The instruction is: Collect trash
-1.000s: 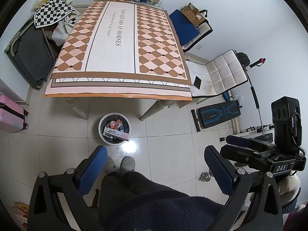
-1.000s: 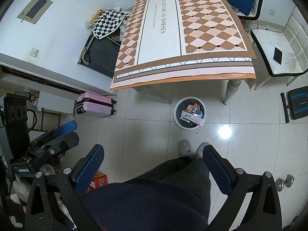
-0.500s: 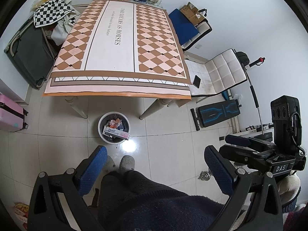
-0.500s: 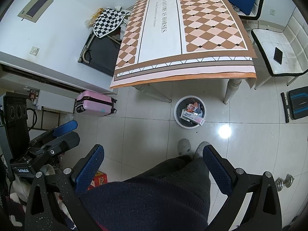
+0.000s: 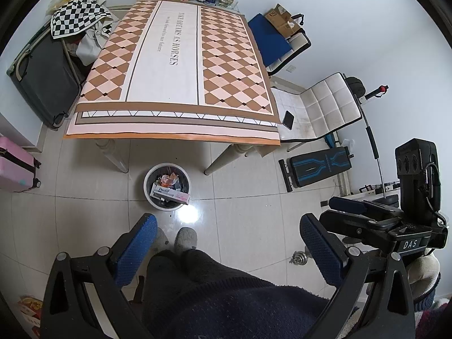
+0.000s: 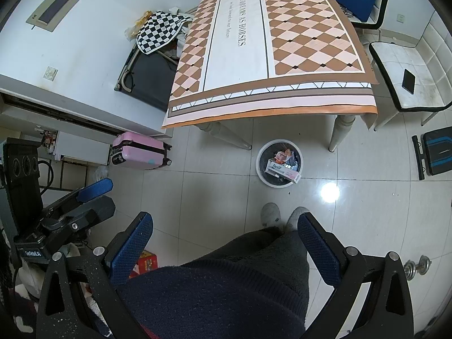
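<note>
The left gripper [image 5: 228, 243] is seen at the bottom of the left wrist view with its jaws spread wide and nothing held between them. The right gripper [image 6: 224, 240] is likewise shown at the bottom of the right wrist view, jaws wide and empty. A round white bin [image 5: 149, 197] is found just below the centre of the left view, on the tiled floor in front of the table [image 5: 180, 56], near a table leg. It is filled with trash, and a long pink-and-white box [image 5: 169, 194] is laid across the top, one end reaching over the rim. The same bin [image 6: 261, 173] appears right of centre in the right view. Grey slippers [image 5: 186, 237] are seen just below the bin. A pink suitcase [image 6: 138, 152] is stood at centre left of the right view.
</note>
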Demonstrator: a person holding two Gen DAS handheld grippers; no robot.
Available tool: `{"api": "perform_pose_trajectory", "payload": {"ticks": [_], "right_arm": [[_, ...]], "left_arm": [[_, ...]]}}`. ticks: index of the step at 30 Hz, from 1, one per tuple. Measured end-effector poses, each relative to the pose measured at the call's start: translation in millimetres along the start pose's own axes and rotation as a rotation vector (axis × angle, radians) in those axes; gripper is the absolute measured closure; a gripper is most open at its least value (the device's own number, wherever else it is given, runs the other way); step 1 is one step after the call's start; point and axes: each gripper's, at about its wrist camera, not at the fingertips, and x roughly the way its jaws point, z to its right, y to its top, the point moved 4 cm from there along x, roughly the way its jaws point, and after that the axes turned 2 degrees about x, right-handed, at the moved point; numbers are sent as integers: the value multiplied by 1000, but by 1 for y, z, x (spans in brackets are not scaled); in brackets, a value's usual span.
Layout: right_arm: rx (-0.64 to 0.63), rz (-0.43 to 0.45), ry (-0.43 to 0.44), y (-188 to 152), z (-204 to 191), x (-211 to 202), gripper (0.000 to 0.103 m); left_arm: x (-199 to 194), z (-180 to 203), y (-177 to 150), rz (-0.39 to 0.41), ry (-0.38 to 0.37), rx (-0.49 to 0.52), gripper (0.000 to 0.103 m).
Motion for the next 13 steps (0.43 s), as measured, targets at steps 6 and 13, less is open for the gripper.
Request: {"api": "perform_pose_trajectory", "payload": {"ticks": [6, 13], "right_arm": [[-1, -1, 1, -1, -1, 0, 0], [0, -5, 0, -4, -5, 3, 0]], "left_arm": [[0, 0, 0, 2, 5, 0, 0], [-5, -3, -6, 5, 3, -4, 0]]}}
